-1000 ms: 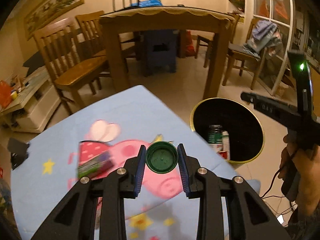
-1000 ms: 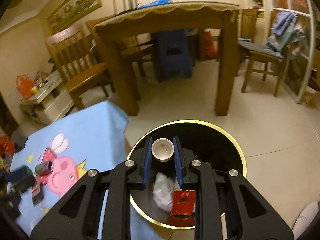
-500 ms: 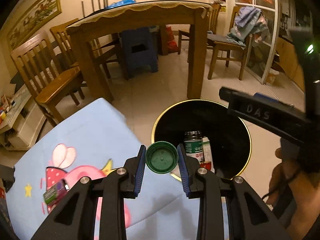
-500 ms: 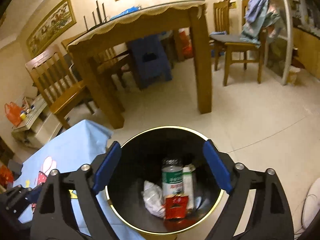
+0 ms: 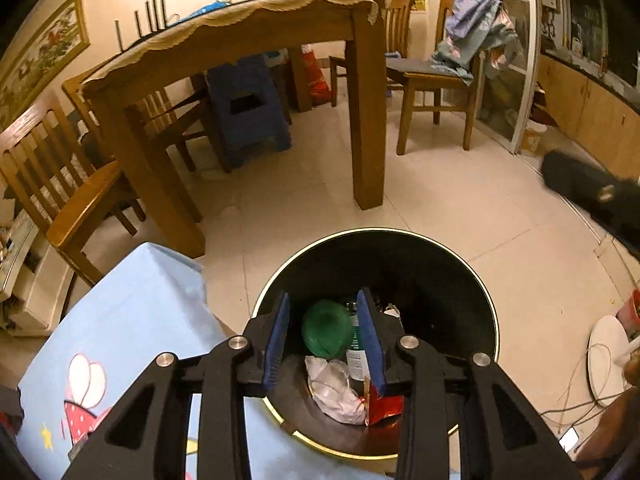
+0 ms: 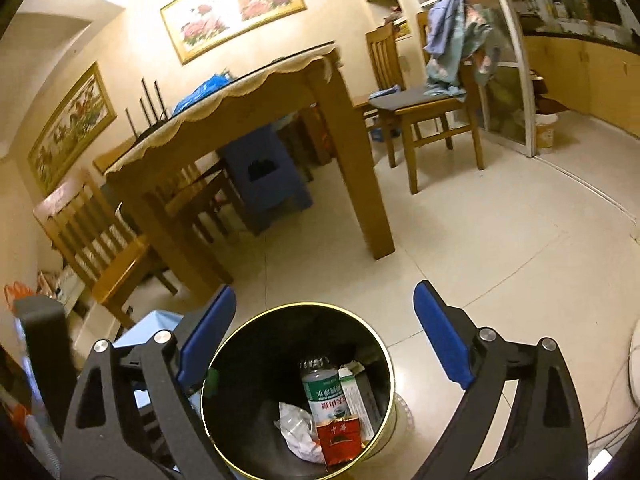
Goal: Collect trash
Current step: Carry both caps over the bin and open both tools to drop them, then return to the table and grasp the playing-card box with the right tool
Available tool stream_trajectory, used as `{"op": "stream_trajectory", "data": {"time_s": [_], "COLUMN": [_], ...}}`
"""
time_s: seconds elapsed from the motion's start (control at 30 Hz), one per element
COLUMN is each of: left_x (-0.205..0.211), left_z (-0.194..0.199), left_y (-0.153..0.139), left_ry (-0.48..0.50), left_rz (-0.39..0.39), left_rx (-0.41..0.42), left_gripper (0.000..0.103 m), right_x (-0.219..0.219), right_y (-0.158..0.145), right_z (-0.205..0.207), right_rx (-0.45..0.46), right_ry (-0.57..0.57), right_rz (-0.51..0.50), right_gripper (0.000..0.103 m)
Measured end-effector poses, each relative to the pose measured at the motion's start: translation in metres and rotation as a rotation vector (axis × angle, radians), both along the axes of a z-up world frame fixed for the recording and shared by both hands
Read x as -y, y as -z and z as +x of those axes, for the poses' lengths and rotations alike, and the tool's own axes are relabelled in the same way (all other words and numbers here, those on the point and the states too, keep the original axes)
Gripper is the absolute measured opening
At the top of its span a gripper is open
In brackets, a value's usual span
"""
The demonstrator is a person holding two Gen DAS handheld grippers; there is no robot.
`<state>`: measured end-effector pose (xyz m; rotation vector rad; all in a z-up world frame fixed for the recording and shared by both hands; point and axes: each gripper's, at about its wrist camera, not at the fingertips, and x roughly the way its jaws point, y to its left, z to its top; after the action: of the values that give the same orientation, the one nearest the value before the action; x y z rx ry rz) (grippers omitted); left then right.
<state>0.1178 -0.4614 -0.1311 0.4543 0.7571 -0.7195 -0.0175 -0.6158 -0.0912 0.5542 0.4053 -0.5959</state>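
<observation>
**Cap let go over the bin**

Since a second ago my left gripper (image 5: 323, 334) has swung off the blue cartoon tablecloth (image 5: 132, 312) to hang over the black bin (image 5: 460, 280), and the green cap (image 5: 326, 332) it pinched is blurred and clear of both pads, dropping as the jaws open. Below it lie a crumpled white wrapper (image 5: 334, 388), a bottle and a glossy red packet. If the light, round plastic cap clips the thin gold rim or a pad, it could bounce onto the smooth tiled floor (image 5: 440, 208).

From my right wrist, the right gripper (image 6: 324, 328) is spread wide, still opening, with nothing between its blue pads; the white cap it carried is gone. The bin shows a green-labelled bottle (image 6: 324, 388), a carton and the red packet (image 6: 339, 438).
</observation>
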Motion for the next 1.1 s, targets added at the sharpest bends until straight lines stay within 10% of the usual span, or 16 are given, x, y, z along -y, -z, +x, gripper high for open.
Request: {"op": "stream_trajectory", "data": {"time_s": [0.47, 0.7, 0.9, 1.1], "left_x": [-0.052, -0.188, -0.331, -0.437], "left_z": [-0.006, -0.052, -0.062, -0.043], "left_y": [-0.008, -0.014, -0.011, -0.010], "left_ry": [-0.047, -0.125, -0.375, -0.616], "left_rz": [-0.030, -0.013, 0.035, 0.049], "left_rx": [-0.036, 0.036, 0.120, 0.145], "left_gripper": [0.066, 0.084, 0.096, 0.096], "right_x": [-0.017, -0.105, -0.242, -0.339], "right_y": [-0.001, 0.023, 0.036, 0.058], "right_z": [0.021, 0.089, 0.124, 0.135], "right_rx": [-0.057, -0.148, -0.174, -0.234], "right_ry": [-0.063, -0.491, -0.948, -1.085], "right_rz": [-0.029, -0.024, 0.039, 0.065], "right_gripper": [0.092, 0.092, 0.092, 0.097]}}
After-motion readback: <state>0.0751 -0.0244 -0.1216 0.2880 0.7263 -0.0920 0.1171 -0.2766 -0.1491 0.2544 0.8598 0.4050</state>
